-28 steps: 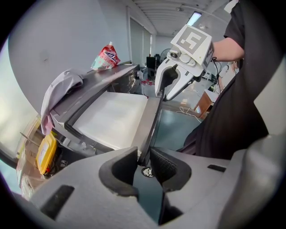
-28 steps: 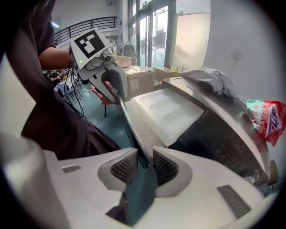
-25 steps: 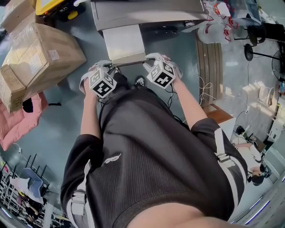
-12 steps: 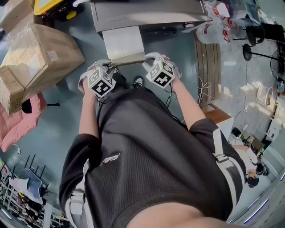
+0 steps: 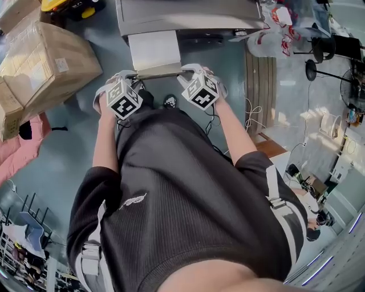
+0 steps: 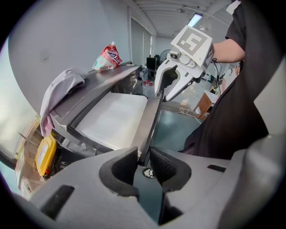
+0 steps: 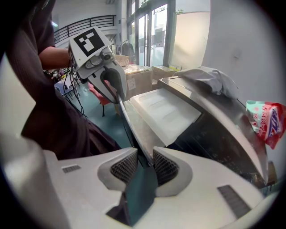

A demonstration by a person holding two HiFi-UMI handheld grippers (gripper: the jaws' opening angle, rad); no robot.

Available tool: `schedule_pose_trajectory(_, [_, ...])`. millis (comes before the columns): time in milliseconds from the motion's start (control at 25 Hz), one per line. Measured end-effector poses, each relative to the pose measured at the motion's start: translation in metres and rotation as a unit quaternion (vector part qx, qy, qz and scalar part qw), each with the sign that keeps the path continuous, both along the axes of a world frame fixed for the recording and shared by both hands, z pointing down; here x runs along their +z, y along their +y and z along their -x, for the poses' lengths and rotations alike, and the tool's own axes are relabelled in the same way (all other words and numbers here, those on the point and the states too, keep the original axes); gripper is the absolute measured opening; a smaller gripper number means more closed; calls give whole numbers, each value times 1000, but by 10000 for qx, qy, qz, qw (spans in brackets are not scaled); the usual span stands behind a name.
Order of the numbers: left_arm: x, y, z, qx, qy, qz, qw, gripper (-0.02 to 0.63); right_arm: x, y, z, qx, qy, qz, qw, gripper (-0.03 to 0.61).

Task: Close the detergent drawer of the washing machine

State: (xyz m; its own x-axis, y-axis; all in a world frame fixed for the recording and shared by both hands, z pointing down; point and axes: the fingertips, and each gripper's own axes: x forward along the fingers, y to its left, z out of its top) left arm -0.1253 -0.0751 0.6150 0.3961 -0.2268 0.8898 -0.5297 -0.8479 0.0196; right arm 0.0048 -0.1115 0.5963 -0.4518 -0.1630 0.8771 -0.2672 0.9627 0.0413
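Observation:
The white detergent drawer (image 5: 151, 50) stands pulled out from the grey washing machine (image 5: 188, 16). Its grey front panel (image 5: 159, 71) runs between my two grippers. My left gripper (image 5: 130, 78) is shut on the panel's left end; in the left gripper view the panel (image 6: 150, 120) passes edge-on between the jaws of the left gripper (image 6: 144, 163). My right gripper (image 5: 187, 73) is shut on the right end, and in the right gripper view the panel (image 7: 133, 129) sits between the pads of the right gripper (image 7: 144, 166). Each gripper view shows the other gripper, the right gripper (image 6: 172, 85) and the left gripper (image 7: 111, 83), at the panel's far end.
A pale cloth (image 6: 60, 88) and a red pouch (image 6: 107, 57) lie on the machine's top. Cardboard boxes (image 5: 43, 63) and a pink cloth (image 5: 17, 151) lie on the floor at the left. A wooden pallet (image 5: 259, 85) and cables lie at the right. My body fills the near side.
The head view has drifted a little, so everything sits slightly higher and further left in it. Both grippers keep their hold on the drawer's front panel; the drawer has not clearly moved.

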Motion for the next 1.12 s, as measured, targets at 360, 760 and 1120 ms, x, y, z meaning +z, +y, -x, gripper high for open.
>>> schedule_pose_trajectory(360, [-4, -7, 0, -25, 94, -15, 10000, 92, 0, -5, 1, 3, 73, -30, 10000, 112])
schedule_pose_trajectory(760, [-2, -11, 0, -58, 158, -50, 9998, 94, 1, -10, 2, 6, 136, -12, 9999, 112])
schedule_pose_trajectory(1120, [-5, -16, 1, -47, 189, -122, 9997, 92, -1, -14, 3, 13, 154, -9, 9999, 112])
